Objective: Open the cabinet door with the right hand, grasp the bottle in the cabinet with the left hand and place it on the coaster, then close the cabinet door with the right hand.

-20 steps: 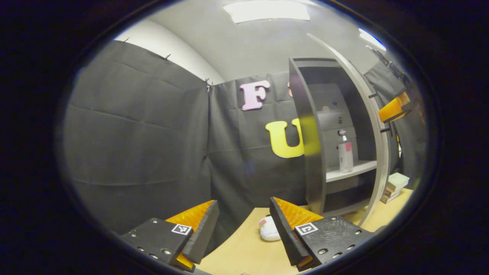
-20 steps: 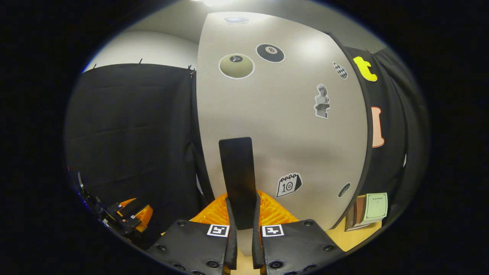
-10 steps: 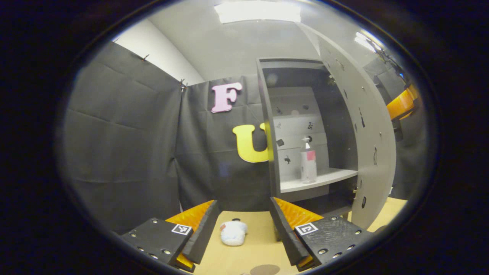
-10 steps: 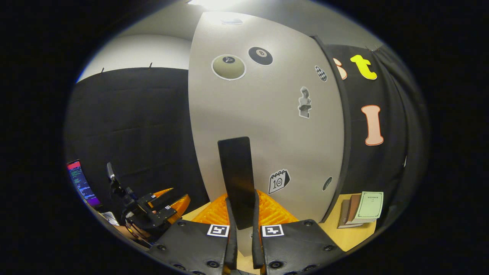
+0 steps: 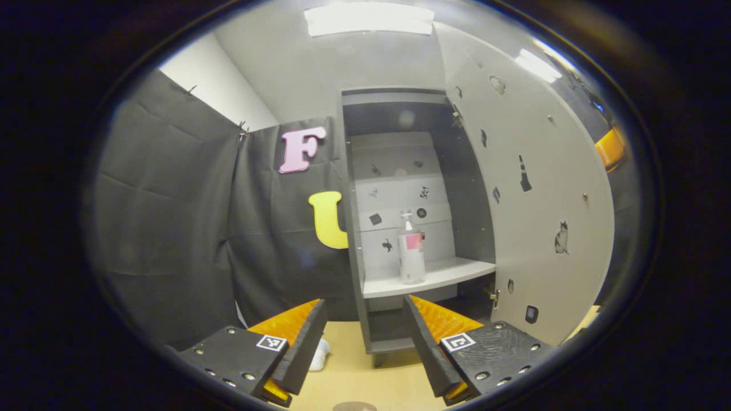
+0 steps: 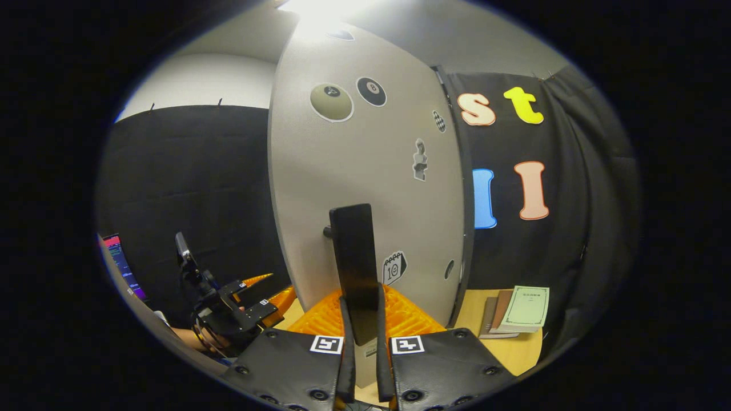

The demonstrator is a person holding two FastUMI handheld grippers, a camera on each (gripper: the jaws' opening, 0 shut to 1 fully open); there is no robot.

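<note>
A clear bottle [image 5: 411,251] with a pink label stands upright on the white shelf [image 5: 434,279] inside the grey cabinet [image 5: 357,228]. The cabinet door [image 5: 537,200] stands swung wide to the right. My left gripper [image 5: 364,303] is open and empty, low in front of the cabinet and short of the bottle. A brown coaster [image 5: 354,406] peeks in at the bottom edge. In the right gripper view, my right gripper [image 6: 361,311] is shut on the door's black handle [image 6: 354,257], against the sticker-covered door [image 6: 365,171]. The left gripper [image 6: 251,302] shows at lower left there.
A small white object [image 5: 320,354] lies on the wooden table [image 5: 371,377] behind my left finger. A stack of books [image 6: 517,311] lies on the table right of the door. A lit screen [image 6: 120,268] glows at the far left.
The door has swung further open with my right gripper on its handle. The cabinet interior and bottle have shifted towards the middle of the left gripper view.
</note>
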